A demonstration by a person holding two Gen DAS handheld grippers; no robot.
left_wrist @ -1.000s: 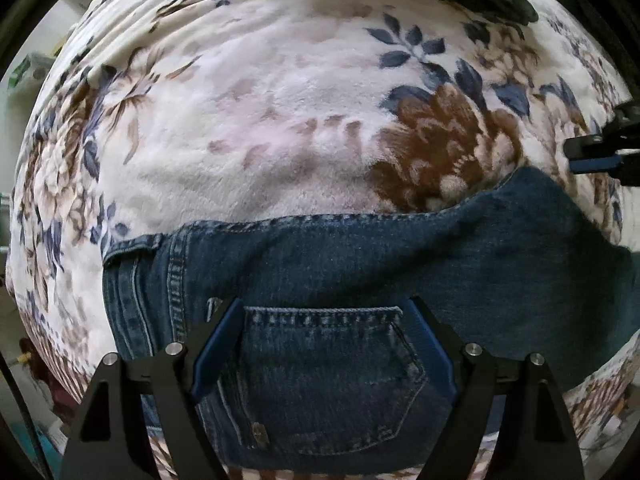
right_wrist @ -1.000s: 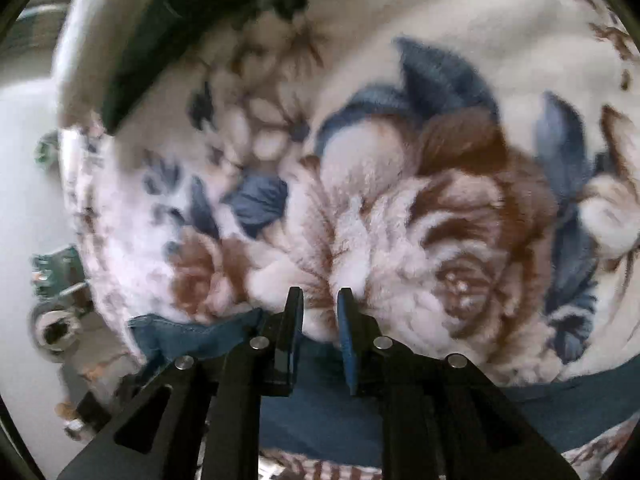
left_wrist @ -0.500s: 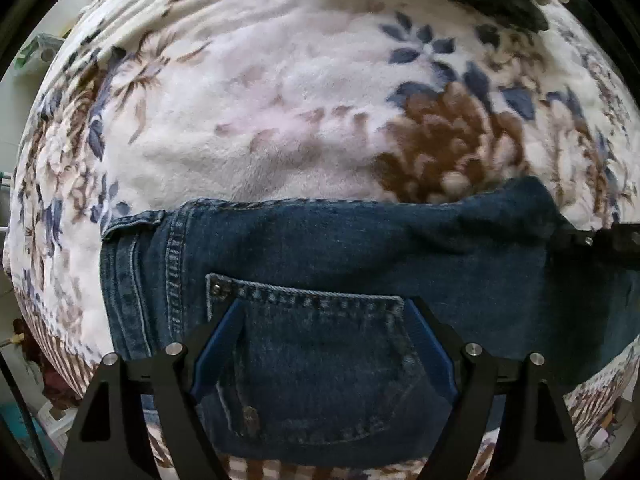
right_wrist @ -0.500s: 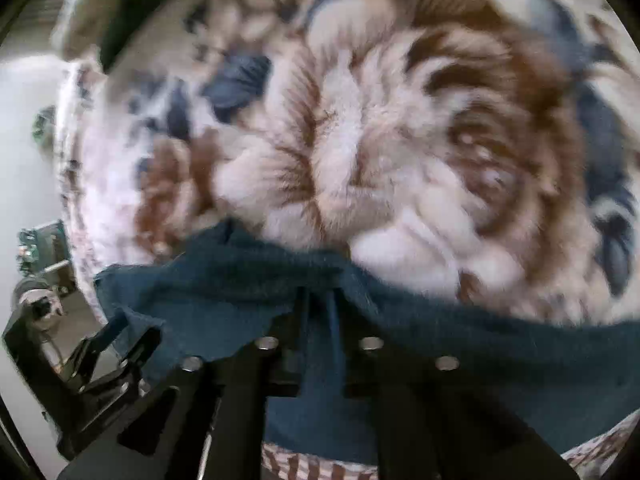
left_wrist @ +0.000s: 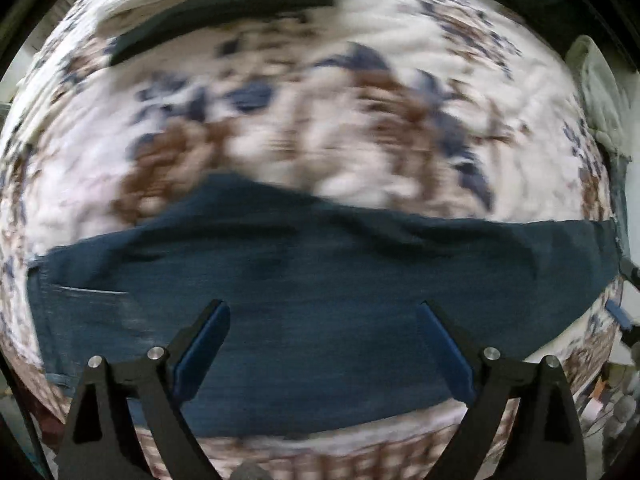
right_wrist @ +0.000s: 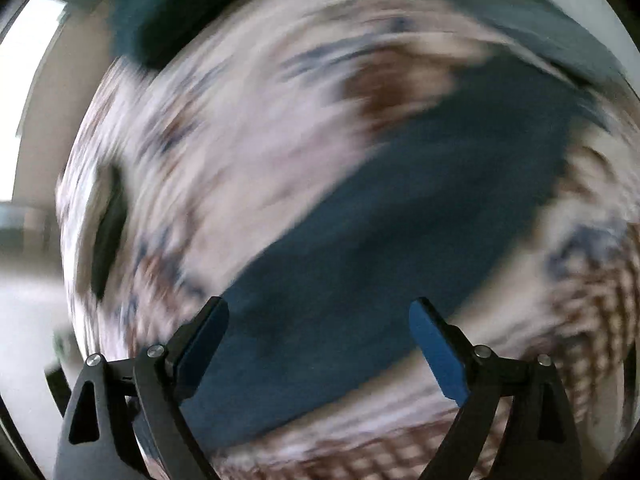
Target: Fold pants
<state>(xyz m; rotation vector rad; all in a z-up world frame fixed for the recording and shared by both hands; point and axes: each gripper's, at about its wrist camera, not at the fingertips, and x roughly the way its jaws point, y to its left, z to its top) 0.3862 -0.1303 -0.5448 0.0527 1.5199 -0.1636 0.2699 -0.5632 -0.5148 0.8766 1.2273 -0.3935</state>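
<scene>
Dark blue jeans lie as a long band across a floral fleece blanket; a back pocket shows blurred at the left end. My left gripper is open and empty, just above the jeans' middle. In the right wrist view the jeans run diagonally from lower left to upper right, blurred by motion. My right gripper is open and empty above them. A part of the right gripper shows at the far right edge of the left wrist view.
A dark folded item lies at the blanket's far edge. A checked brown sheet borders the near bed edge. A white pillow sits at the far right. Floor and clutter lie beyond the bed's right side.
My right gripper let go of the jeans, opened wide and swung away fast. My left gripper shifted right along the jeans, so the pocket now sits at the far left.
</scene>
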